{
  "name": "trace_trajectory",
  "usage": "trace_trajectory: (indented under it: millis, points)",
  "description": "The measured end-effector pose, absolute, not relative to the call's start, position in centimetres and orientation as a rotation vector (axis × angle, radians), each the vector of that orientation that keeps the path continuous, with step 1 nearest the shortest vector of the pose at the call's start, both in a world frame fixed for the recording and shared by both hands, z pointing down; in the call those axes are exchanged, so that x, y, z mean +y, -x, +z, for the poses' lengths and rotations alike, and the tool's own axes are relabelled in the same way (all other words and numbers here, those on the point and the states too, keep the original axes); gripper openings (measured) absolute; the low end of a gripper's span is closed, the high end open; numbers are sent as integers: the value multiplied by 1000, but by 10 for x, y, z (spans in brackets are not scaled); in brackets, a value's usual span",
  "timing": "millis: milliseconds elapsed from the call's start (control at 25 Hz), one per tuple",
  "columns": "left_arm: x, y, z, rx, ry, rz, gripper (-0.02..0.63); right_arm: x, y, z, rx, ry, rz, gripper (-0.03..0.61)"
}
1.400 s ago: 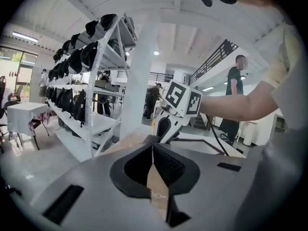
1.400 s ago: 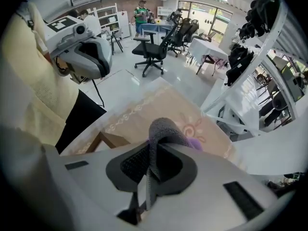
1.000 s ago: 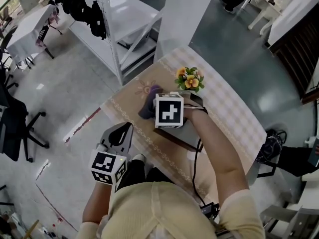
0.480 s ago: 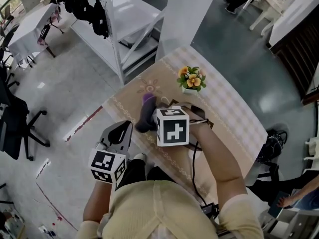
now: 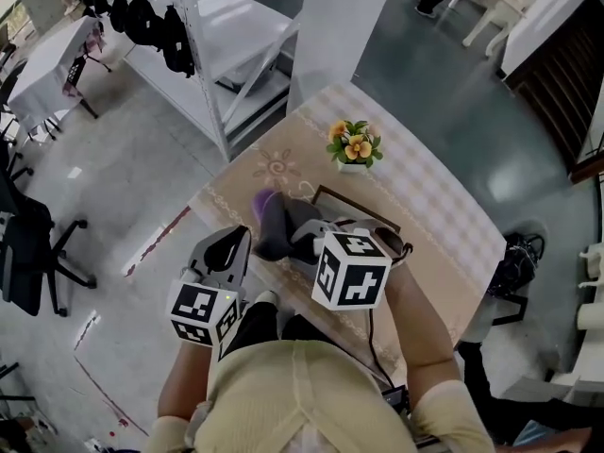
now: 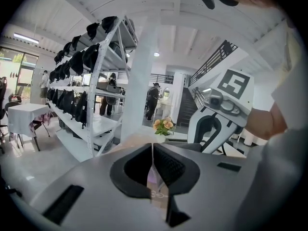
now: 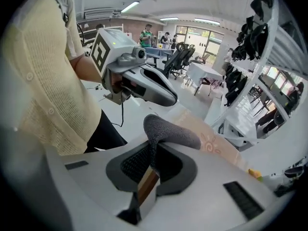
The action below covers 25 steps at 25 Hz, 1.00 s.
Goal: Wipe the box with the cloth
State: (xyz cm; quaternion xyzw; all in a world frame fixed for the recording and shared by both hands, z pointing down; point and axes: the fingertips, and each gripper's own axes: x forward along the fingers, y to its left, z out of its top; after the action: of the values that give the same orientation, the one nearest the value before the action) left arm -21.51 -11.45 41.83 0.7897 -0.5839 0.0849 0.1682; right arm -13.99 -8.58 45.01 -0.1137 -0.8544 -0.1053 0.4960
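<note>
My right gripper (image 5: 291, 236) hangs over the near part of the table and is shut on a grey-purple cloth (image 5: 273, 221). In the right gripper view the cloth (image 7: 171, 130) bulges up out of the closed jaws of the right gripper (image 7: 151, 154). The flat dark-edged box (image 5: 357, 208) lies just beyond that gripper, and the gripper and hand hide most of it. My left gripper (image 5: 235, 241) hovers off the table's near left edge. Seen in its own view, the left gripper (image 6: 153, 151) is shut with nothing between the fingers.
A small pot of orange flowers (image 5: 353, 146) stands on the patterned tablecloth (image 5: 429, 206) behind the box. White metal shelving (image 5: 222, 36) stands beyond the table's left corner. An office chair (image 5: 28, 243) is at the far left on the floor.
My right gripper has pulled back toward me and to the right, dragging the cloth with it. The left gripper has stayed where it was.
</note>
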Motion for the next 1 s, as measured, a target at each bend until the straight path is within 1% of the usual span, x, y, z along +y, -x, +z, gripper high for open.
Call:
trace_trajectory:
  millis: [240,1000]
  points:
    - [-124,207,410,-1628,-2289,225,25,-76,133,435,-2190,187,-250,38]
    - [-143,167,377,-1463,-2449,178,25,-67,90,399,-2465,-27,23,38]
